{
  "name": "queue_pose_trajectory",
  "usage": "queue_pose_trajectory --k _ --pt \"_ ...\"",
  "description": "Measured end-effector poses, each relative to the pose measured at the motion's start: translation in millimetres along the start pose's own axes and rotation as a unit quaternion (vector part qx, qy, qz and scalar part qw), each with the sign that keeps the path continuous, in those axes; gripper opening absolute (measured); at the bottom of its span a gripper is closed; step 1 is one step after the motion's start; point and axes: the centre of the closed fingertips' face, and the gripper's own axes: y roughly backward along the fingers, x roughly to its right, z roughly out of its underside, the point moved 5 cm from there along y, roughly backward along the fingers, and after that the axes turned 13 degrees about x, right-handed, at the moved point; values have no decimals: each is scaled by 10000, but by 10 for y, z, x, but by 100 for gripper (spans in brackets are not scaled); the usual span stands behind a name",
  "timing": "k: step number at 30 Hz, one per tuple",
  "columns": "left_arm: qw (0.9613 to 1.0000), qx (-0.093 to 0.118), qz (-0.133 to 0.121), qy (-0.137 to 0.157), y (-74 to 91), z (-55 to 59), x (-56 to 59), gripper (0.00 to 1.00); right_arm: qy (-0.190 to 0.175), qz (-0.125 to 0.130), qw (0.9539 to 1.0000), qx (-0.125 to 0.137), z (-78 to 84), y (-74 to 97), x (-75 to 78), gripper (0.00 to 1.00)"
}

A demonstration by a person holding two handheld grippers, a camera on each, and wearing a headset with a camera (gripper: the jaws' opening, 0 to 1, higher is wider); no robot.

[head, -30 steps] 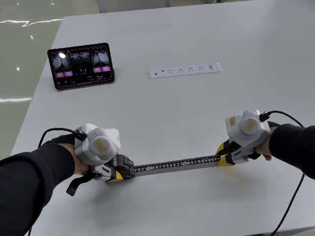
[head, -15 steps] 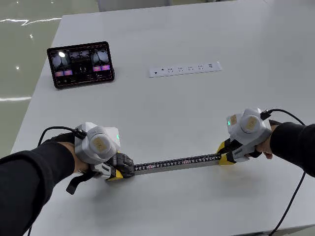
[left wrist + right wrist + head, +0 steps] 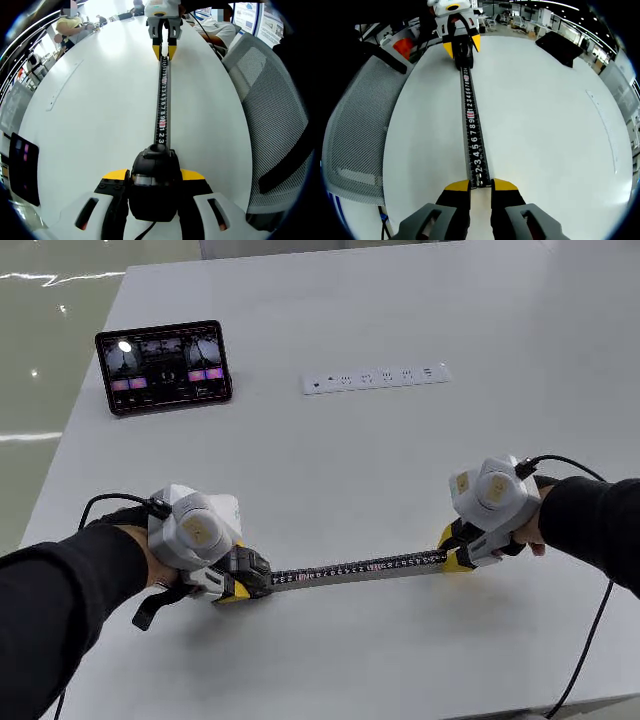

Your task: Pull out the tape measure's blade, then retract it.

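Yellow-tipped, the left claw is clamped on the tape measure near the desk's front edge. The right claw pinches the tip of the blade, which lies stretched flat between them. A sudden release could let the blade whip back (springs do that) or kink, and a loose left grip would let the case skid. The tablet and power strip sit well apart toward the far edge, blocking nothing.

My R gripper: yellow tips pinch end of blade. Blade flat on white table, nums up, runs straight to black case clamped in L gripper. Mesh chair left of blade; power strip, dark tablet right of blade.
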Motion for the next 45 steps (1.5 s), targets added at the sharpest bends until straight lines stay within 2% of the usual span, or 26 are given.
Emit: queue_pose_trajectory --k 2,10,24,28,36,41,43,45 --pt "9999 -13 34 -106 0 -8 7 33 54 -21 9999 -86 -3 4 -2 11" --pt "9999 -33 17 -104 13 -10 12 33 26 15 9999 -167 -8 13 -7 12" --pt "10000 -84 -3 -24 49 -8 -3 33 379 -90 9986 -353 -19 15 -16 12" --pt "9999 -92 -35 45 77 -11 -16 34 236 -17 9993 -301 -24 27 22 16" --pt "9991 114 -159 387 161 -59 -69 43 202 2 9995 -244 -81 92 18 21" --pt "9979 218 -228 567 208 -117 -38 50 123 73 9997 -186 -98 120 19 25" --pt "9971 351 -279 609 214 -149 -30 54 30 121 9998 -129 -112 128 9 27" --pt "9959 398 -292 761 209 -145 -14 57 -55 172 9998 -84 -116 137 -5 29"
